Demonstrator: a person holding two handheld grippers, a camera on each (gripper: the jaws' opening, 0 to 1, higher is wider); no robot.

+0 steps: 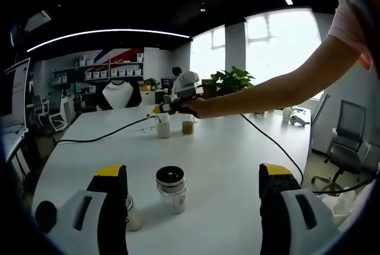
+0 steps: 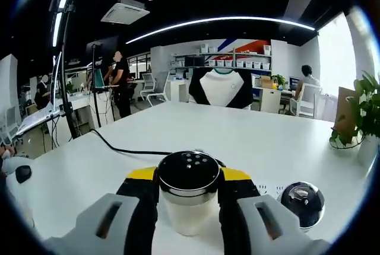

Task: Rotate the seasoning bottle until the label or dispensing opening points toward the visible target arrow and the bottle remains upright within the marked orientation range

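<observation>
A seasoning bottle (image 2: 189, 198) with a black perforated lid and pale contents stands upright on the white table (image 2: 267, 142). My right gripper (image 2: 189, 178) is shut on it, one yellow-tipped jaw pressed against each side. In the left gripper view that bottle (image 1: 163, 128) stands far across the table under the right gripper (image 1: 168, 108), which a person's outstretched arm holds. My left gripper (image 1: 193, 172) is wide open low over the table (image 1: 225, 160), with a second black-capped bottle (image 1: 171, 189) standing untouched between its jaws. No arrow mark can be made out.
A shiny-capped bottle (image 2: 301, 204) stands just right of the held one. A brown-filled jar (image 1: 187, 126) and a small bottle (image 1: 132, 214) by my left jaw also stand on the table. Black cables (image 1: 107, 135) (image 1: 274, 146) cross it. Office chairs (image 1: 347, 145) and a plant (image 1: 231, 80) surround it.
</observation>
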